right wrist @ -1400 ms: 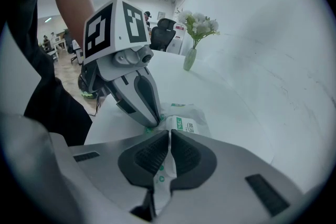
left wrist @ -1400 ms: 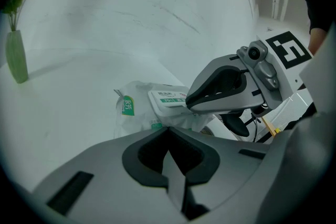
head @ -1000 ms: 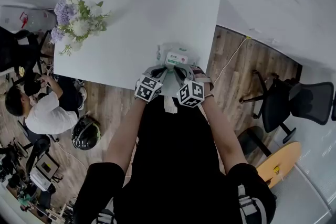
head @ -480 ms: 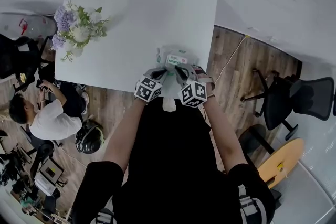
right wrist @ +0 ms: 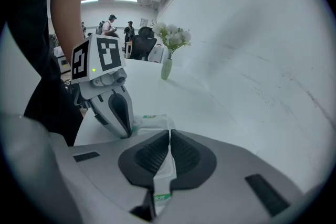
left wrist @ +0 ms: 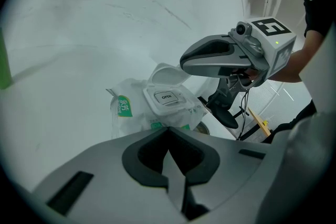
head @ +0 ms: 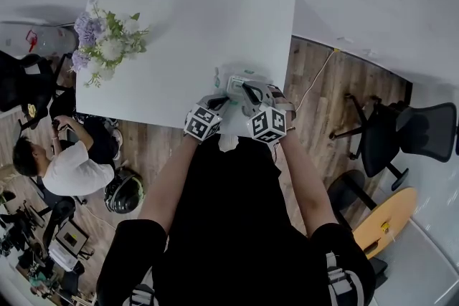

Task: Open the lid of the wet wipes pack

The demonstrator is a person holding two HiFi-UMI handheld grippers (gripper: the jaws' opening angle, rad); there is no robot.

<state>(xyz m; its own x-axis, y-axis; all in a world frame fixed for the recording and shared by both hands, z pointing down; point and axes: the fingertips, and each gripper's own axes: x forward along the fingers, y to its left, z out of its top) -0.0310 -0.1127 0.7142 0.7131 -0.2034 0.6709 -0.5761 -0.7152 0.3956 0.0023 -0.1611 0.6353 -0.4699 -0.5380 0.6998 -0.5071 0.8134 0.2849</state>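
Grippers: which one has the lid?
The right gripper: its jaws pinch the raised white lid. The left gripper grips the edge of the wet wipes pack.

The left tool [head: 219, 101] and right tool [head: 248, 89] are covering much of the wet wipes pack [head: 231, 79], hiding its near end.

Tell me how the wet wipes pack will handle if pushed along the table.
The wet wipes pack looks soft: its film is wrinkled, so it would probably buckle rather than slide as one block. Its plastic lid, flipped up, should stay stiff. It lies flat on the table, so rolling or tipping seems unlikely.
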